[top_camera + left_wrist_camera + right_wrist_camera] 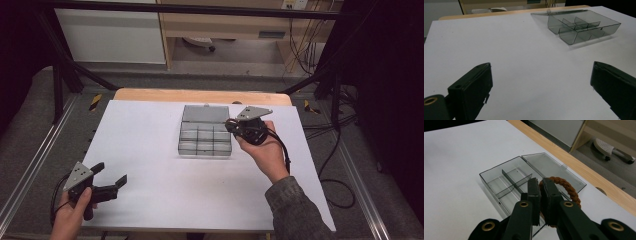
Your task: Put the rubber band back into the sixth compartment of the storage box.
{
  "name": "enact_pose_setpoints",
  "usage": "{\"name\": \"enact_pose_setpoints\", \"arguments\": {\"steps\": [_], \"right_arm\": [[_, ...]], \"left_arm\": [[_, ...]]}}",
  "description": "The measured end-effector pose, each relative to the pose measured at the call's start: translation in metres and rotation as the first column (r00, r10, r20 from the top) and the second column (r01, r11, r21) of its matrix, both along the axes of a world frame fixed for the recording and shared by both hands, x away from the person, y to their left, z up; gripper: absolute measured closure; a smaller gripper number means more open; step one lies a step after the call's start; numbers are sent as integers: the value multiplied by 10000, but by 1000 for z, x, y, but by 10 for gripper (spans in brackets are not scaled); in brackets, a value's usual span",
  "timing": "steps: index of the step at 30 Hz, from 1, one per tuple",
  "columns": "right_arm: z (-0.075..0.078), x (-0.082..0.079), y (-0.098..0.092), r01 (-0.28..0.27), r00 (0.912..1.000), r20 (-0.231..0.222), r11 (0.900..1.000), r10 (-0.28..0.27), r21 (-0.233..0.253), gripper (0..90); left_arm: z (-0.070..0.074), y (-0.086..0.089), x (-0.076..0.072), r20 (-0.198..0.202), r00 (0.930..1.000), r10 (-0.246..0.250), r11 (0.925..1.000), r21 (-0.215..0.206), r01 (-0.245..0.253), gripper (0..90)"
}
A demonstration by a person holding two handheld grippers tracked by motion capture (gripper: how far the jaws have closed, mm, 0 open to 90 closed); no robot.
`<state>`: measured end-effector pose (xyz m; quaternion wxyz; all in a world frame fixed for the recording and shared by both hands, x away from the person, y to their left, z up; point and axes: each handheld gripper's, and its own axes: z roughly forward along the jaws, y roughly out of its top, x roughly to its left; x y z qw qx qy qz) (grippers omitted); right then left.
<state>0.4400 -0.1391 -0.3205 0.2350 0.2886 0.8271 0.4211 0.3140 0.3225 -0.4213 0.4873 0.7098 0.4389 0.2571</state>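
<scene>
A clear, smoke-tinted compartment box [180, 145] lies on the white table top, right of centre toward the back, with its lid [206, 113] folded open behind it. My right gripper [231, 124] hovers at the box's right side, shut on a brown braided ring [571, 188]. In the right gripper view the ring hangs over the near compartments of the box [489, 178] and beside the lid [549, 167]. My left gripper [111, 173] rests near the front left corner, open and holding nothing. The left gripper view has its jaws wide apart [542, 65], with the box [574, 40] far ahead at the upper right.
The white sheet [150, 150] covers a wooden table whose back edge [200, 95] is bare. Beyond it are a white cabinet [115, 35], a chair base [614, 148] on the floor, and cables [305, 45]. Black frame posts [57, 85] flank the table.
</scene>
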Motion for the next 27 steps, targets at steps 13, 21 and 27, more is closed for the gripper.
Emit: {"name": "enact_pose_setpoints", "arguments": {"steps": [13,21,27], "right_arm": [[-6,6,9,-101,9998,-167,9999,99,-124,857],[-8,10,11,-96,9996,-263,9998,91,-179,857],[-11,14,13,-99,9993,-359,9997,91,-233,857]], "left_arm": [[1,0,0,38,10000,-6,10000,0,6,43],[1,0,0,35,10000,-20,10000,6,20,43],[0,0,0,15,10000,-31,10000,4,31,43]]}}
